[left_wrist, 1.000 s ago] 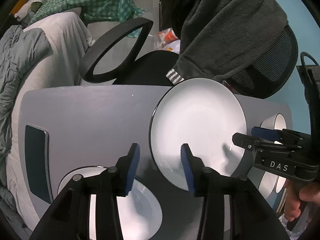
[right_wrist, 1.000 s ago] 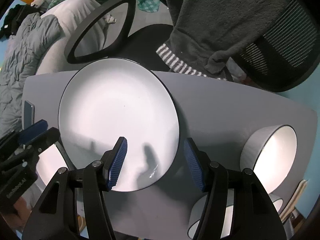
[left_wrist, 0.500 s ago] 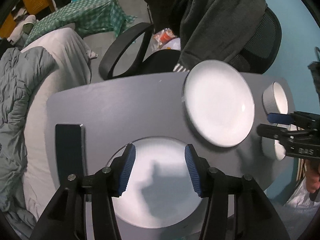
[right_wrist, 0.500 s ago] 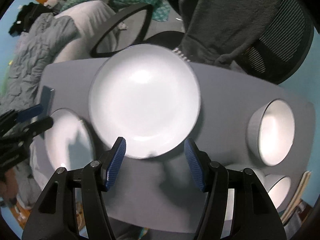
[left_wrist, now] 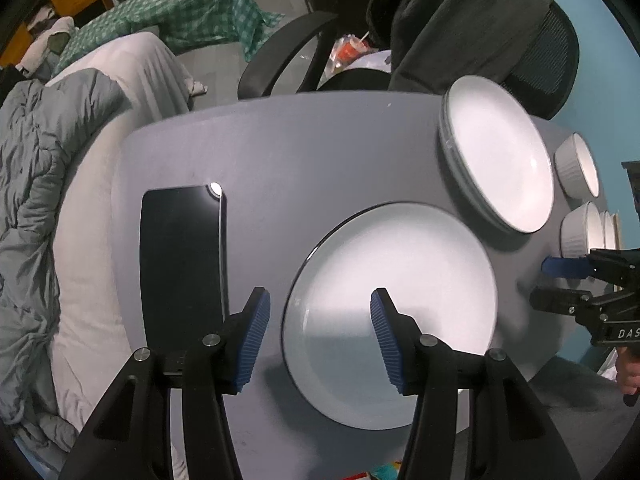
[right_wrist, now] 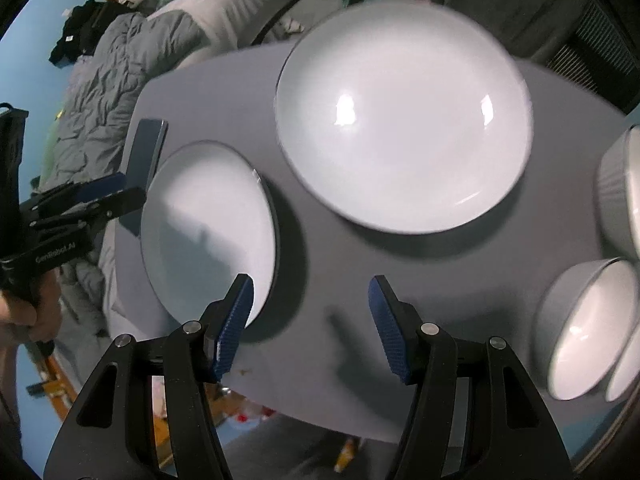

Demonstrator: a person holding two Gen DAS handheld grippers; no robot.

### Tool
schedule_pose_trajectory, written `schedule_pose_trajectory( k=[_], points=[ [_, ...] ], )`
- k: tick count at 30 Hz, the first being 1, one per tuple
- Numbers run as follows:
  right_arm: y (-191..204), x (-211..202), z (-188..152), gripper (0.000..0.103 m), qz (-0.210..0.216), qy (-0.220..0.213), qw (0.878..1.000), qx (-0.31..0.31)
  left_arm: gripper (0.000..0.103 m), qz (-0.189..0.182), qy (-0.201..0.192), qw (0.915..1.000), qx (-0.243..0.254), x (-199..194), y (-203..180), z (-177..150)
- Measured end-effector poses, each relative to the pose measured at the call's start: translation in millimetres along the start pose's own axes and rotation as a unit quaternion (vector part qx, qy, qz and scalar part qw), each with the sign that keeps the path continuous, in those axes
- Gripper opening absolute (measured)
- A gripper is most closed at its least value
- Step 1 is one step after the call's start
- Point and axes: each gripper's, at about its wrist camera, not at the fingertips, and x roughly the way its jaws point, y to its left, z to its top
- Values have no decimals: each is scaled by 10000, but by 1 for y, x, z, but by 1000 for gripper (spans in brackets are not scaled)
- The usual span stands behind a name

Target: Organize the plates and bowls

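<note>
A single white plate (left_wrist: 392, 256) with a dark rim lies on the grey table (left_wrist: 304, 152). My left gripper (left_wrist: 320, 320) hangs open above it, pointing down, and the plate's left rim shows between the blue pads, untouched. A stack of white plates (left_wrist: 500, 152) sits at the far right, with white ribbed bowls (left_wrist: 580, 164) beyond it. My right gripper (right_wrist: 310, 312) is open and empty over bare table near the front edge. The single plate (right_wrist: 208, 224) is to its left, the plate stack (right_wrist: 404, 120) ahead, and bowls (right_wrist: 588, 320) to its right.
A dark phone (left_wrist: 182, 256) lies flat left of the single plate. An office chair (left_wrist: 536, 52) draped with a dark garment stands behind the table. A bed with grey bedding (left_wrist: 44, 168) lies along the left side. A hand holds the left gripper (right_wrist: 88, 200).
My left gripper has moved from the far plate stack to the single near plate, its jaws a little wider. My right gripper has drawn back from over the stack toward the front edge.
</note>
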Motion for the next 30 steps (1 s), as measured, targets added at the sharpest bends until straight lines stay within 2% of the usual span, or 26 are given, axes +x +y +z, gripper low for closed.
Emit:
schedule_pose_trajectory(
  k=[5, 13, 14, 16, 17, 19, 21, 25, 27, 30],
  points=[
    [6, 21, -1, 61, 148, 43, 9998, 107, 53, -35, 115, 9999, -63, 15, 9, -4],
    [19, 40, 0, 60, 72, -2, 9999, -146, 53, -178, 234, 9994, -180, 26, 12, -11],
    [19, 43, 0, 57, 63, 5, 9999, -158, 53, -211, 235, 9993, -195, 26, 12, -11],
    [18, 46, 1, 46, 71, 30, 9998, -173, 53, -253, 238, 9991, -225, 26, 13, -13],
    [18, 48, 2, 44, 67, 55, 9998, -160, 53, -261, 253, 9990, -246, 27, 14, -14],
    [18, 52, 2, 36, 80, 89, 9998, -129, 47, -300, 273, 9987, -295, 28, 15, -16],
    [17, 54, 2, 35, 106, 94, 9999, -97, 40, -376, 306, 9982, -340, 30, 15, -17],
    [15, 56, 2, 22, 148, 98, 9998, -62, 28, -373, 387, 9978, -387, 34, 17, -19],
    [15, 57, 2, 17, 171, 113, 9998, -52, 28, -405, 373, 9977, -399, 33, 17, -20],
    [15, 57, 1, 16, 165, 131, 9998, -66, 27, -425, 369, 9974, -444, 32, 19, -21]
  ],
)
